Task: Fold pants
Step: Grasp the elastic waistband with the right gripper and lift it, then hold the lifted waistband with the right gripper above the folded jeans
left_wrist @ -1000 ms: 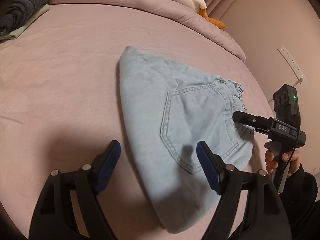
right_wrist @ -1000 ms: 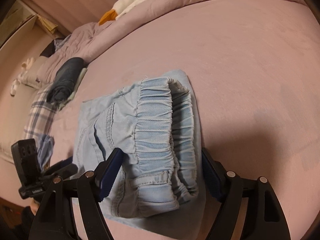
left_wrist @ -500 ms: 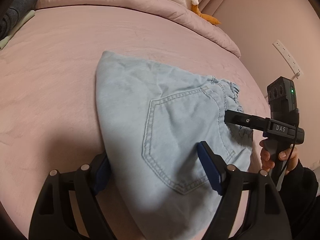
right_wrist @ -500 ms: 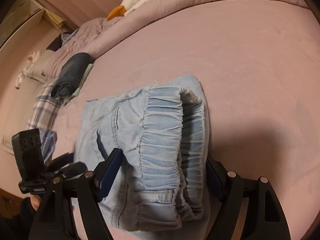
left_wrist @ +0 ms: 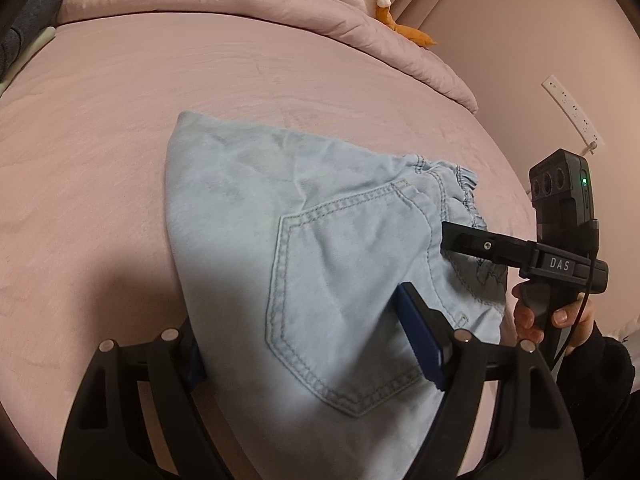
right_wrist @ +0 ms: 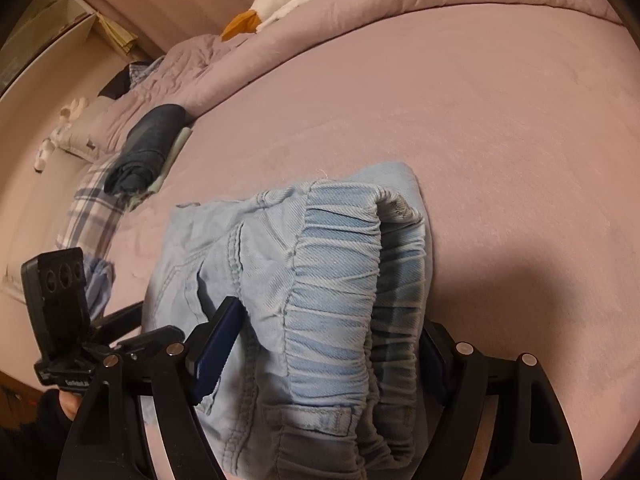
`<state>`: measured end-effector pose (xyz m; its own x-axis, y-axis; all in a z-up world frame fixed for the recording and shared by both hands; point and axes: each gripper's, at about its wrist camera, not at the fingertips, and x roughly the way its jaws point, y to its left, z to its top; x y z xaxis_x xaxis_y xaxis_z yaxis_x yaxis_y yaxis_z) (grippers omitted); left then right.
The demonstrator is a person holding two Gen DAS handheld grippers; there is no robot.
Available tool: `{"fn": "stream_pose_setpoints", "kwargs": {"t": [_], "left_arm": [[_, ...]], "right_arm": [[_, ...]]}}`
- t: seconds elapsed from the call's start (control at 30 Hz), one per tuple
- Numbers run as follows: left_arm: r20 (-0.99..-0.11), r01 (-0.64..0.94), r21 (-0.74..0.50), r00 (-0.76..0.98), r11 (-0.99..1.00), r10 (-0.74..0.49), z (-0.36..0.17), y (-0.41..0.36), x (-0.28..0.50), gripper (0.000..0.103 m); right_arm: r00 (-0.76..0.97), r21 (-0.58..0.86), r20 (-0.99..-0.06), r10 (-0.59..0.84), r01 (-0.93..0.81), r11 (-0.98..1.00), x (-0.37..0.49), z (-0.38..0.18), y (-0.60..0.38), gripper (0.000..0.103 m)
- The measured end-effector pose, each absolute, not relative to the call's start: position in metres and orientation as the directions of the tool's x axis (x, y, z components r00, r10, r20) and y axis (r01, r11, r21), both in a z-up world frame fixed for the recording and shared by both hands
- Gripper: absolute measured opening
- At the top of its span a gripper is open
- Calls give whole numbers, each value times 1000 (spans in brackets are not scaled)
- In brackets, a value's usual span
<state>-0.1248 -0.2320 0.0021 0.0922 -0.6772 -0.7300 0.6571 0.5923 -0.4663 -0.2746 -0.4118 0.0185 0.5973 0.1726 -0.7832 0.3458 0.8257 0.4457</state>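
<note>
We see pants (left_wrist: 320, 248) in soft, matt light-blue denim with raised stitching and a ribbed elastic waistband (right_wrist: 344, 280), lying on a matt pink cloth bedsheet (left_wrist: 120, 140), with matt black plastic gripper fingers (left_wrist: 424, 332) padded in blue.

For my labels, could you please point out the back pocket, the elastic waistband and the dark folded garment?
back pocket (left_wrist: 344, 300): left wrist view, middle of the stitched panel.
elastic waistband (right_wrist: 336, 288): right wrist view, gathered ribbing.
dark folded garment (right_wrist: 148, 144): right wrist view, top surface.
</note>
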Motion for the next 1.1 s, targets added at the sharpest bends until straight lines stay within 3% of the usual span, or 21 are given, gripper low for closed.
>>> {"fn": "stream_pose_setpoints", "kwargs": {"t": [0.6,1.1], "left_arm": [[-744,650,-443,117,617,-658,8,-238,-129,73],[-734,656,-416,167,630,-658,24,-233,-139,45]], "right_arm": [[587,396,-802,107,390,831,-271,23,-398,79],[606,259,-794,-44,403,878,-280,46,-376,54]]}}
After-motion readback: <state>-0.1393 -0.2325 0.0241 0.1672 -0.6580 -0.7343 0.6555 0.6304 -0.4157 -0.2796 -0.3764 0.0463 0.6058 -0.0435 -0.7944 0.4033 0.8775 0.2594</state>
